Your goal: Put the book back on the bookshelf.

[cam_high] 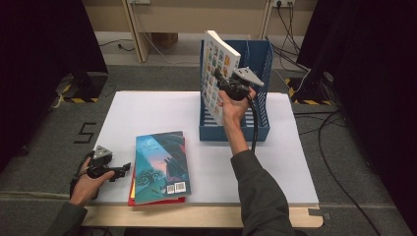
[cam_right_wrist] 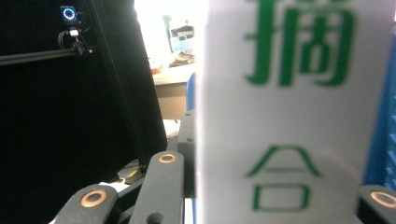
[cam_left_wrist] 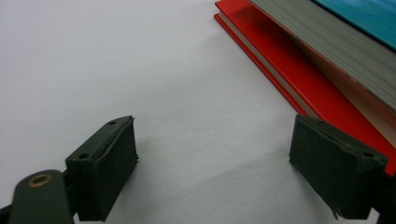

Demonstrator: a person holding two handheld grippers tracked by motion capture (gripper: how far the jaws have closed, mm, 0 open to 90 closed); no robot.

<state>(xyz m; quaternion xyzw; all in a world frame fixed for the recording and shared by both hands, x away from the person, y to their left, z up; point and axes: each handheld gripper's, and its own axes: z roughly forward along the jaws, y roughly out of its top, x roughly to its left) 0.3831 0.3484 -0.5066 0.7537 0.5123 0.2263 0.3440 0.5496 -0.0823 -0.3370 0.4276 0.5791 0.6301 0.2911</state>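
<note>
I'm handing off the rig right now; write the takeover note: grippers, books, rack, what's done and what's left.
Right gripper: shut on the white book, holding it upright and tilted over the blue file rack, not yet released.
Left gripper: open, empty, low over the white table beside the stack.
Stack: teal-cover book lying on a red book near the front edge.
Done: white book lifted to the rack.
Left, probably: seat it, let go, then rack the other two.
</note>
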